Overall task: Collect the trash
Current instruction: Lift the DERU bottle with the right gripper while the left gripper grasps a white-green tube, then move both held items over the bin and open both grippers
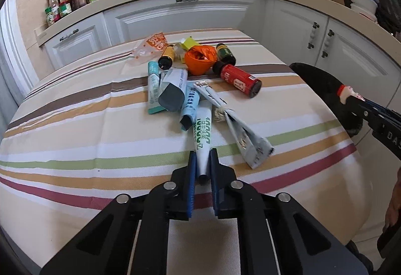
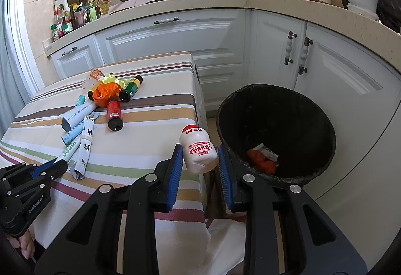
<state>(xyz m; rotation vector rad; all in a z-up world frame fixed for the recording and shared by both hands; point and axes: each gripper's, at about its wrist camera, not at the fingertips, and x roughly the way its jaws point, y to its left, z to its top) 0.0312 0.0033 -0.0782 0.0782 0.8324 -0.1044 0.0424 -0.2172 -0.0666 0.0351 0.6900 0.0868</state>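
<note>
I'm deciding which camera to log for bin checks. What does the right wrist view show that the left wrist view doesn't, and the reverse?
Only the right wrist view looks into the black bin, with orange trash at its bottom, and shows the white bottle whole in the right gripper. Only the left wrist view shows the left gripper shut on the white tube from close up. Both show the striped tablecloth, the red bottle and the orange bag.

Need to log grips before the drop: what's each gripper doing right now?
Left gripper: closed on the white tube.
Right gripper: closed on the white DEKU bottle.
</note>
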